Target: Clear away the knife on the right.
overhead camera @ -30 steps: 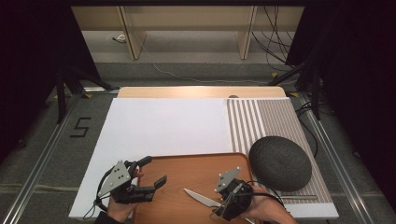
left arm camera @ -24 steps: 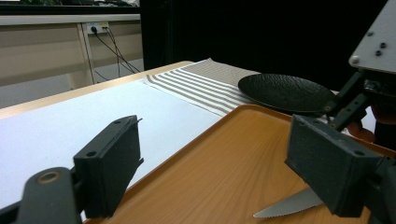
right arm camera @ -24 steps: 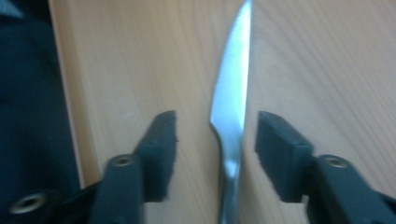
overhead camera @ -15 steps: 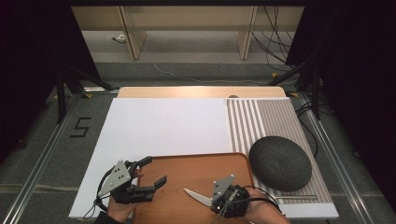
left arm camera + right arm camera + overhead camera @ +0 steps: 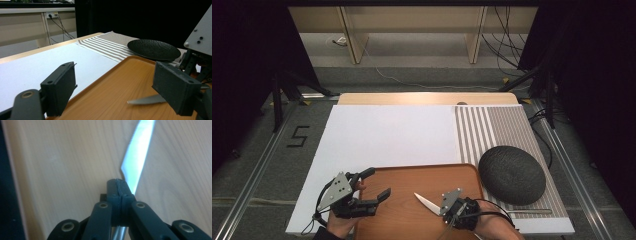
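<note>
Clamping the knife [image 5: 136,157] at the junction of blade and handle, the right gripper [image 5: 119,192] has just closed its jaws and lies low over the wooden tray [image 5: 402,215], blade pointing toward the left gripper [image 5: 374,185], which hovers released at the tray's left edge. Count on the bench [image 5: 387,135]: one knife, one tray, one black plate [image 5: 512,174], one striped mat [image 5: 492,130]. The right gripper view gives the grip close up, while the high view gives the layout.

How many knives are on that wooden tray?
1: the knife lies on the tray, its handle clamped in the right gripper, blade pointing left.
</note>
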{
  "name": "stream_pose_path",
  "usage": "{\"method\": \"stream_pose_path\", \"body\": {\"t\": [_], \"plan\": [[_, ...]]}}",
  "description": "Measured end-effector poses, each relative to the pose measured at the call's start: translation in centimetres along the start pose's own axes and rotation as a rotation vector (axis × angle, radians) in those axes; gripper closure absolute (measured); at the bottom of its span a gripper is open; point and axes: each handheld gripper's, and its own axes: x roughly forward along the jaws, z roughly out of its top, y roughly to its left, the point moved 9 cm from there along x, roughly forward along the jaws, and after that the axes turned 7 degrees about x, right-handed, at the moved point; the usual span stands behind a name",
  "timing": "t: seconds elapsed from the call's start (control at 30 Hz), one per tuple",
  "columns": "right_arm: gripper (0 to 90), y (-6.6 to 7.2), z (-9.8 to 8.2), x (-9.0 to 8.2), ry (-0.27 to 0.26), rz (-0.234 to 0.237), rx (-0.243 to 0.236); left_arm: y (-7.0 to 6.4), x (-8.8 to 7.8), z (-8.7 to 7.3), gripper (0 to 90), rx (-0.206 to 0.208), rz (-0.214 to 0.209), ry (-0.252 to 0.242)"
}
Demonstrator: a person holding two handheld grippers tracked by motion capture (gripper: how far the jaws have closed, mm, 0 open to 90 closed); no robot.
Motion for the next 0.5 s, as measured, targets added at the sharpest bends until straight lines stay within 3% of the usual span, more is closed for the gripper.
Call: {"method": "stream_pose_path", "body": {"t": [0.5], "plan": [[90.0,-1.3,-0.6,-0.3,0.005,-0.033,0.038,0.2,0.1,-0.2,18.4,-0.013,0.004,0.004]]}}
